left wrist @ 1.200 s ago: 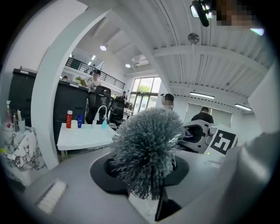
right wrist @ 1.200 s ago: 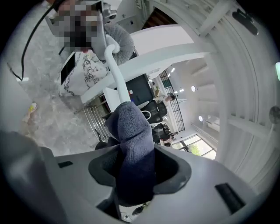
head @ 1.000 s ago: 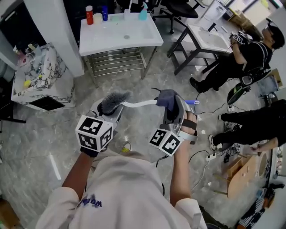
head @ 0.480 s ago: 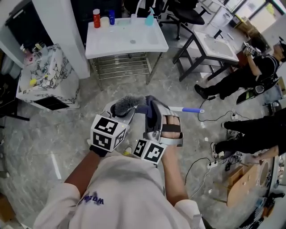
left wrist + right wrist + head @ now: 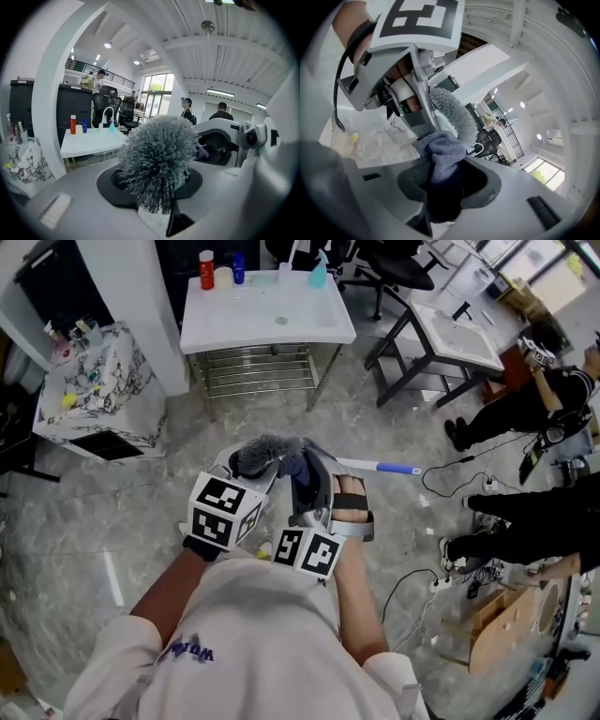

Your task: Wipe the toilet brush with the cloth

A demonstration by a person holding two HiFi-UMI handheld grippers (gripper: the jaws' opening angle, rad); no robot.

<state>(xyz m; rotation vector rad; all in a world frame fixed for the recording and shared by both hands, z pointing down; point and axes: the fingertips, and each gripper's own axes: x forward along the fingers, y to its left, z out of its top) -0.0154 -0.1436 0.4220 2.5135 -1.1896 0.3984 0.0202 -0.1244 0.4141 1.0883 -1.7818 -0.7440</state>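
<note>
The toilet brush has a grey bristle head (image 5: 262, 454) and a white handle (image 5: 361, 465) with a blue end, pointing right. My left gripper (image 5: 242, 472) is shut on the brush just below the head; in the left gripper view the bristles (image 5: 157, 159) stand up between the jaws. My right gripper (image 5: 305, 474) is shut on a dark blue-grey cloth (image 5: 294, 465), which is pressed on the handle right beside the bristles. In the right gripper view the bunched cloth (image 5: 440, 152) fills the jaws, with the bristles (image 5: 457, 117) and the left gripper (image 5: 393, 79) just beyond.
A white basin stand (image 5: 267, 320) with bottles (image 5: 206, 270) is ahead. A marble-patterned box (image 5: 84, 395) stands at the left. At the right are a desk (image 5: 441, 329), seated people (image 5: 525, 399), floor cables (image 5: 431, 582) and cardboard (image 5: 487, 620).
My right gripper has slid the cloth leftward along the handle, from its middle up to the bristle head. The left gripper keeps its hold on the brush and has hardly moved.
</note>
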